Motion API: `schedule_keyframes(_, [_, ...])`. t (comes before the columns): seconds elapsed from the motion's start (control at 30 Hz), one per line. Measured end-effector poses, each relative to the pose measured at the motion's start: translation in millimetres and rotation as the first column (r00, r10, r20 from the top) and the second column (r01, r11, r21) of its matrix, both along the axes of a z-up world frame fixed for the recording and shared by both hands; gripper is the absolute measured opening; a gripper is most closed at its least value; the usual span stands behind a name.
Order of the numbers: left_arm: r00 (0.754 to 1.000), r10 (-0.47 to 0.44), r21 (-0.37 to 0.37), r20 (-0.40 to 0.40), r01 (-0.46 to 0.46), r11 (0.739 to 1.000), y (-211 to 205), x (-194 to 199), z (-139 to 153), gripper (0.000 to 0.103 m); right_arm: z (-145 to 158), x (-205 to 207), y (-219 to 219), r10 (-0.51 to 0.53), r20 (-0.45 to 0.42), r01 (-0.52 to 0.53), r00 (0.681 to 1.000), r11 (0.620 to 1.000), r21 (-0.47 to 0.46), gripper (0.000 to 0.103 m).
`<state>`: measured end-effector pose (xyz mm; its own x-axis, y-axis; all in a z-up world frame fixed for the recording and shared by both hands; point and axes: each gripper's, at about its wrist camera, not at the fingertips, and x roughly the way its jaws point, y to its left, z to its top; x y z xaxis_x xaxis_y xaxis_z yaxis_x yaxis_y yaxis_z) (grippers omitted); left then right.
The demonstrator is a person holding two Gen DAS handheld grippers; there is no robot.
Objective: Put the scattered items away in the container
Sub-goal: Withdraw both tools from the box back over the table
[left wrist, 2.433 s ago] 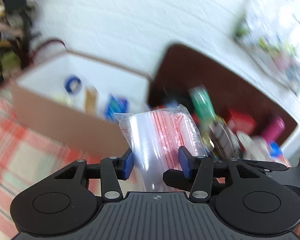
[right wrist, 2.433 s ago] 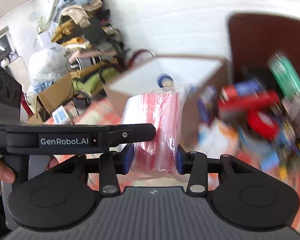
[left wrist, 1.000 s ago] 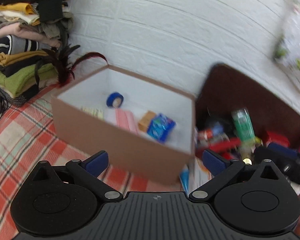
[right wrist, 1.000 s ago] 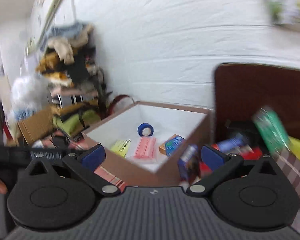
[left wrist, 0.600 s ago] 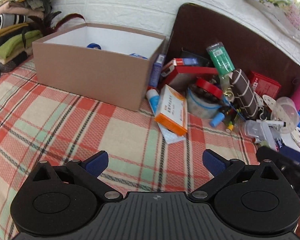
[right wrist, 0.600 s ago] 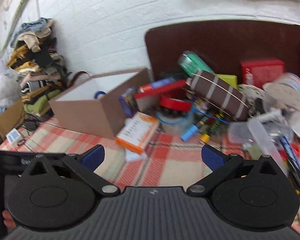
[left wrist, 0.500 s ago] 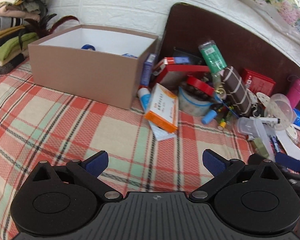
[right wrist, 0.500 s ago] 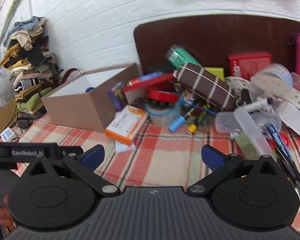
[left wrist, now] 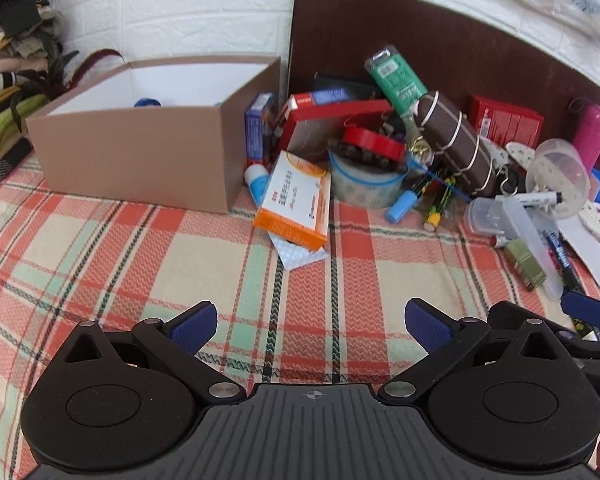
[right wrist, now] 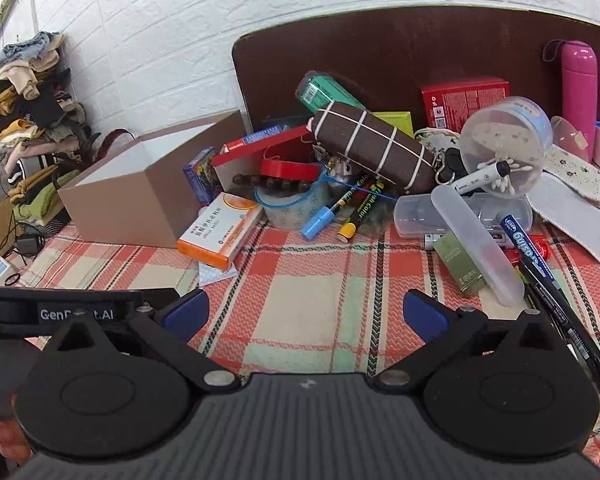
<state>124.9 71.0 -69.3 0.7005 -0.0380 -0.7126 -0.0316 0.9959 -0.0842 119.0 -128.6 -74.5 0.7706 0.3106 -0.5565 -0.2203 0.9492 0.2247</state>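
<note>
Currently both tongs stand spread wide with nothing between their blue pads, hovering over bare plaid cloth (left wrist: 100, 240) at the bottom of their frames. The left gripper (left wrist: 310, 326) fills the lower part of the left wrist view, and the right gripper (right wrist: 306, 314) the lower part of the right wrist view.

The cardboard box (left wrist: 140, 156) sits in the upper left of the left wrist view, well apart from the left tongs and up-left of them; a blue roll (left wrist: 147, 102) peeks over its near wall. In the right wrist view the same box (right wrist: 136, 196) lies at middle left, again well clear of the pads.

The scattered items crowd the middle and right of both frames, beyond the tongs. An orange and white medicine box (left wrist: 296, 200) leans just beside the box's right corner, resting on a flat foil packet (left wrist: 300, 254); it is the nearest item ahead of the left pads. Behind it lie a red tape roll (left wrist: 374, 144), a brown striped pouch (left wrist: 456, 144), a green packet (left wrist: 396, 76) and a blue marker (left wrist: 402, 204). In the right wrist view a frosted plastic tube (right wrist: 476, 244) and a black marker (right wrist: 556, 296) lie just above and right of the right-hand pad, with a pink bottle (right wrist: 578, 76) in the upper right against the dark headboard (right wrist: 400, 48).
</note>
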Motion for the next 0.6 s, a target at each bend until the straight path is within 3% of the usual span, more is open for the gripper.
schedule_keyframes(0.6, [0.999,0.018,0.001,-0.044,-0.018,1.0,9.0,30.2,-18.2,0.103,-18.6,26.7,3.6,0.001,-0.063,-0.002,0.998,1.0,-0.013,0.102])
